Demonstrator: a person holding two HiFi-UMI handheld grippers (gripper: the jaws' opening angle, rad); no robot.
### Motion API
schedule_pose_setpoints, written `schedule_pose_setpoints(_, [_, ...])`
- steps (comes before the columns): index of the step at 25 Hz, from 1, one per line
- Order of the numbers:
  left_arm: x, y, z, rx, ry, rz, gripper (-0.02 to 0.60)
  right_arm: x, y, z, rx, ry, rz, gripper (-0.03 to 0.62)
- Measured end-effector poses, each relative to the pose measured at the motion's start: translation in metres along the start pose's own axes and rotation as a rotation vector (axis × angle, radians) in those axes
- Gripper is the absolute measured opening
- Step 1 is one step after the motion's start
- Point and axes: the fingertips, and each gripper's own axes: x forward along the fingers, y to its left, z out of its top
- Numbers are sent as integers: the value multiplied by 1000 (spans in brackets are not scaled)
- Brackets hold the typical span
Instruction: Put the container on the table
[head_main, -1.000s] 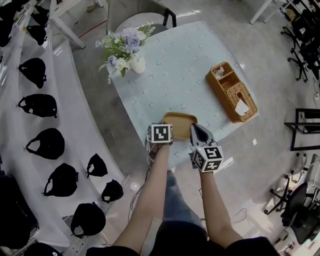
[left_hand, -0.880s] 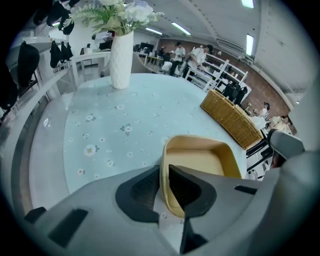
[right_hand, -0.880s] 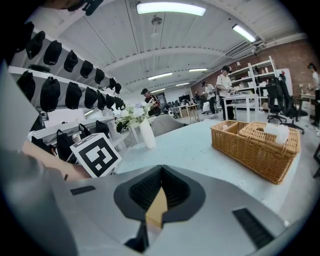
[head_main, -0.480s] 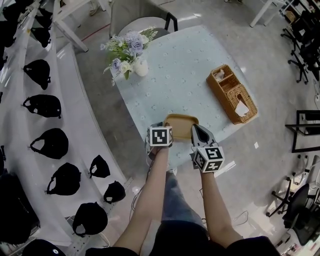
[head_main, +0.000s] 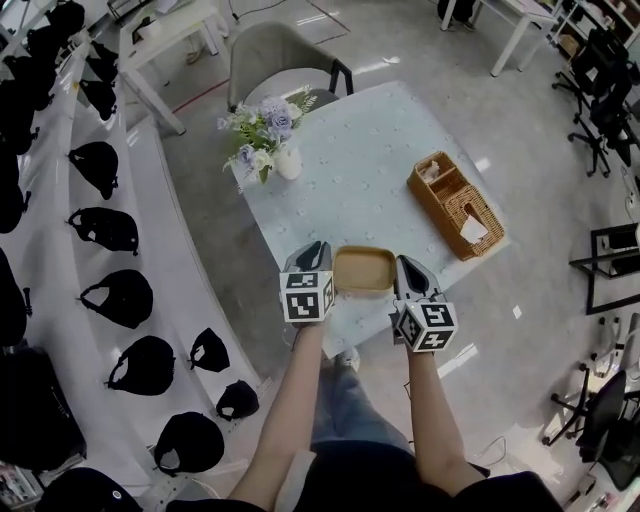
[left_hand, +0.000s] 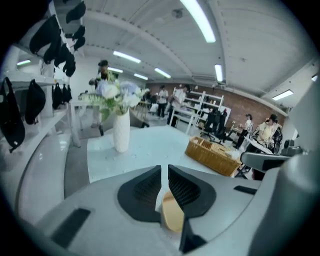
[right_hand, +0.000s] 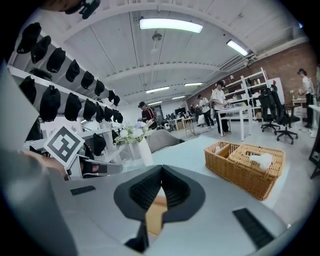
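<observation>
A shallow tan container (head_main: 363, 270) hangs between my two grippers above the near edge of the pale blue table (head_main: 370, 170). My left gripper (head_main: 320, 262) is shut on its left rim, my right gripper (head_main: 404, 272) on its right rim. In the left gripper view the jaws (left_hand: 164, 185) stand nearly together with the tan rim (left_hand: 172, 218) showing just below them. The right gripper view has its jaws (right_hand: 160, 192) closed over a tan edge (right_hand: 154, 216). I cannot tell whether the container touches the tabletop.
A white vase of flowers (head_main: 272, 142) stands at the table's far left. A wicker basket (head_main: 455, 205) lies along its right side. A grey chair (head_main: 285, 75) is behind the table. Shelves of black caps (head_main: 110, 230) run down the left.
Both grippers keep their hold on the container. The two gripper cubes now sit farther apart, with the whole container showing between them, and the table appears farther away.
</observation>
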Motion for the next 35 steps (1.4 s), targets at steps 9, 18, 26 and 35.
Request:
schedule_pose_setpoints(9, [-69, -31, 96, 128, -362, -82, 18, -39, 4, 62, -39, -145, -29, -2])
schedule_pose_setpoints(18, [-125, -61, 142, 205, -543, -152, 14, -81, 9, 116, -84, -296, -48, -2])
schedule_pose_setpoints(26, [-144, -61, 148, 232, -581, -167, 11, -105, 15, 144, -122, -383, -68, -2])
schedule_pose_setpoints(35, [-152, -63, 146, 247, -587, -163, 11, -113, 19, 147, -146, -395, -85, -3])
